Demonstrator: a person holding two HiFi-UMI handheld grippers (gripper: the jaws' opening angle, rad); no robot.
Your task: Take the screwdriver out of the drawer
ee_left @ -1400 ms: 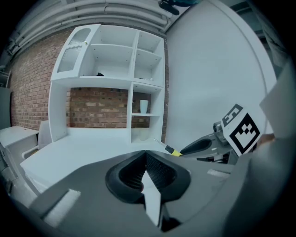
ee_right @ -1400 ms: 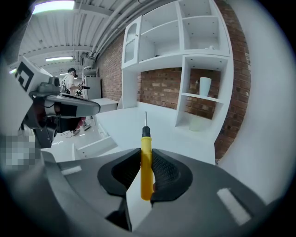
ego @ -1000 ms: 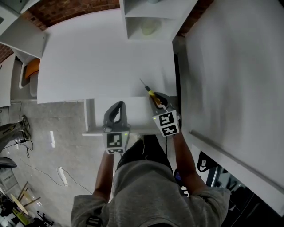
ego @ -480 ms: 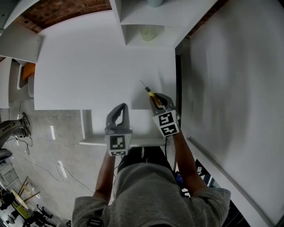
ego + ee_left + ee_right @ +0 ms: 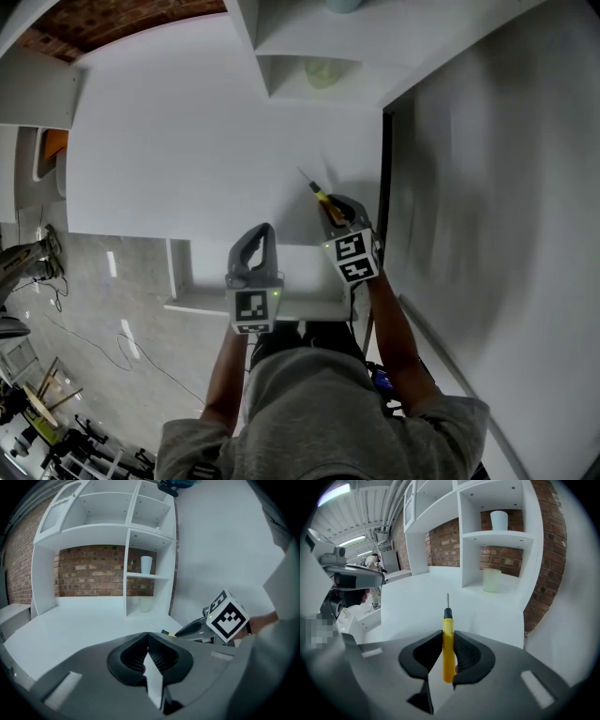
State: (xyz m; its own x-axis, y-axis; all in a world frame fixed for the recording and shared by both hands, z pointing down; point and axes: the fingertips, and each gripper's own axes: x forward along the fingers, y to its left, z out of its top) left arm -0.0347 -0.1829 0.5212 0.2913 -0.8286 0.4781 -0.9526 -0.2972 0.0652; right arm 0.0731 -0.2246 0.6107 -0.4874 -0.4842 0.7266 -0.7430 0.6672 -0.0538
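A screwdriver (image 5: 319,194) with a yellow handle (image 5: 448,644) and thin metal shaft is clamped in my right gripper (image 5: 331,209), pointing away over the white desk (image 5: 187,159). In the right gripper view the jaws (image 5: 448,637) press on both sides of the handle. My left gripper (image 5: 255,234) hovers beside it over the open white drawer (image 5: 197,302). Its jaws (image 5: 147,641) are shut with nothing in them. From the left gripper view the right gripper (image 5: 192,629) and the screwdriver tip (image 5: 157,629) show at the right.
A white shelf unit (image 5: 309,47) stands at the back of the desk, with a translucent cup (image 5: 492,580) in the lower bay and a white cup (image 5: 499,520) above. A white wall panel (image 5: 487,187) closes the right side. Brick wall lies behind.
Both grippers have sunk a little toward the desk and drawer, the left drifting slightly right. The screwdriver stays gripped in the right one. The head view has shifted.
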